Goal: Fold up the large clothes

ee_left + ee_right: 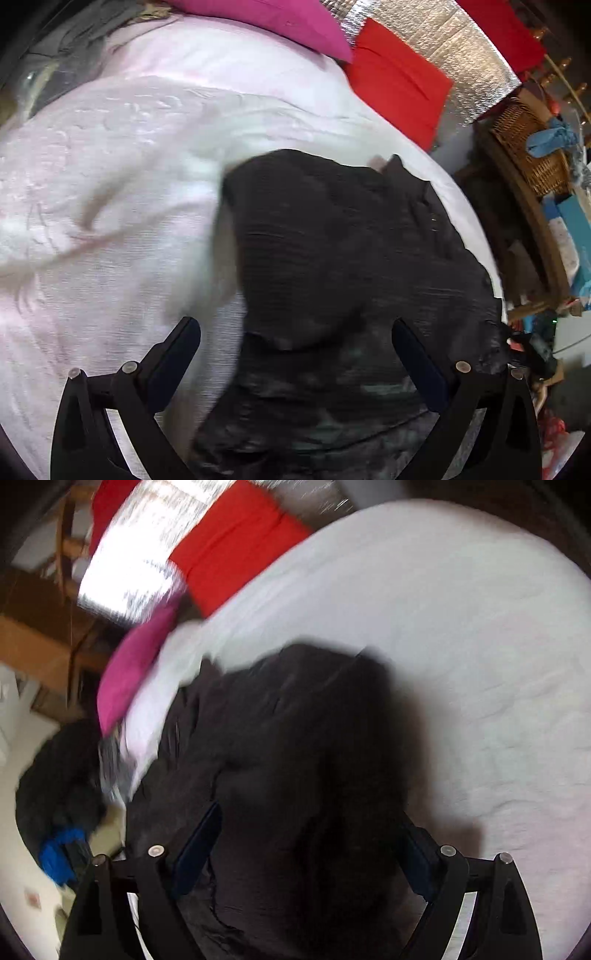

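Observation:
A large black garment (343,258) lies crumpled on a bed with a pale pink-white cover (110,192). My left gripper (295,328) is open, its jaws wide apart just above the near part of the garment, holding nothing. In the right wrist view the same black garment (295,757) lies bunched on the white bed cover (461,646). My right gripper (310,823) is open too, jaws spread over the garment's near fold. The right view is blurred by motion.
A magenta pillow (280,22) and a red pillow (399,81) lie at the head of the bed against a silver quilted panel (465,48). A wicker basket (532,147) and clutter stand beside the bed. A dark clothes pile with something blue (59,805) lies off the bed's edge.

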`<action>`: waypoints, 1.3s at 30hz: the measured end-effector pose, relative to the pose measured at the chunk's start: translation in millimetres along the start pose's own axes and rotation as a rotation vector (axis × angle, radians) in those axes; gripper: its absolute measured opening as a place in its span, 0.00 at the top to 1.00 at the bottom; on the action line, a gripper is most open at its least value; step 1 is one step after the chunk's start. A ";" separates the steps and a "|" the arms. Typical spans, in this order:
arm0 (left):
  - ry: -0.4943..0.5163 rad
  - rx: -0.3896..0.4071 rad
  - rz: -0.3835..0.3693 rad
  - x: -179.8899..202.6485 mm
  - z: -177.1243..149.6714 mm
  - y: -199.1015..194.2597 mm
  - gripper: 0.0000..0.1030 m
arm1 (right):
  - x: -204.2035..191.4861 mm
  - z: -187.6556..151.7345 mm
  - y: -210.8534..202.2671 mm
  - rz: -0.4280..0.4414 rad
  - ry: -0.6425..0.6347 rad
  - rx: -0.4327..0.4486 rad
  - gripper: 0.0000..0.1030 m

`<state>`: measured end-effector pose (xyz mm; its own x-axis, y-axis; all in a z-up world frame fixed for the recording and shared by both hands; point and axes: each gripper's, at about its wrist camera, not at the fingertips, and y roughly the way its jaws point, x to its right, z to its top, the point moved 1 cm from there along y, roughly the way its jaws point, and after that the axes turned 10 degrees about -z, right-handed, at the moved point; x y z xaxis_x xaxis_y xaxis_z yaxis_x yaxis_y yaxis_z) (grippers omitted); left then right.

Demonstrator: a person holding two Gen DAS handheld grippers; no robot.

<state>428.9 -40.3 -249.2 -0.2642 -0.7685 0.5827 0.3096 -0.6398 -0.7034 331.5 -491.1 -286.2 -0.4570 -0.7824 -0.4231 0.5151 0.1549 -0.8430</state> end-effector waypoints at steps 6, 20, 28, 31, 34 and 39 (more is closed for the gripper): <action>0.046 -0.028 0.052 10.7 -2.1 16.3 0.39 | -27.6 -14.7 5.0 -0.094 -0.129 0.054 0.13; 0.044 0.108 0.012 10.6 7.5 -14.0 0.73 | -47.4 -19.4 -19.7 -0.166 -0.147 0.203 0.65; 0.070 0.029 0.134 3.6 2.7 9.3 0.67 | -39.0 -15.2 -1.4 -0.186 -0.087 0.188 0.66; 0.063 0.041 0.184 9.2 4.3 9.4 0.48 | -35.7 -12.2 -7.8 -0.138 -0.053 0.174 0.61; 0.037 0.042 0.217 5.3 1.9 1.9 0.32 | -31.5 -10.8 -11.0 -0.130 -0.036 0.140 0.31; 0.008 0.028 0.175 1.4 -15.9 -18.0 0.25 | -20.7 -15.2 -28.6 -0.062 -0.018 0.106 0.21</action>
<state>408.4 -29.8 -242.2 -0.2113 -0.8684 0.4486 0.3772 -0.4959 -0.7822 315.1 -470.2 -258.4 -0.4782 -0.7992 -0.3642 0.5601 0.0419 -0.8274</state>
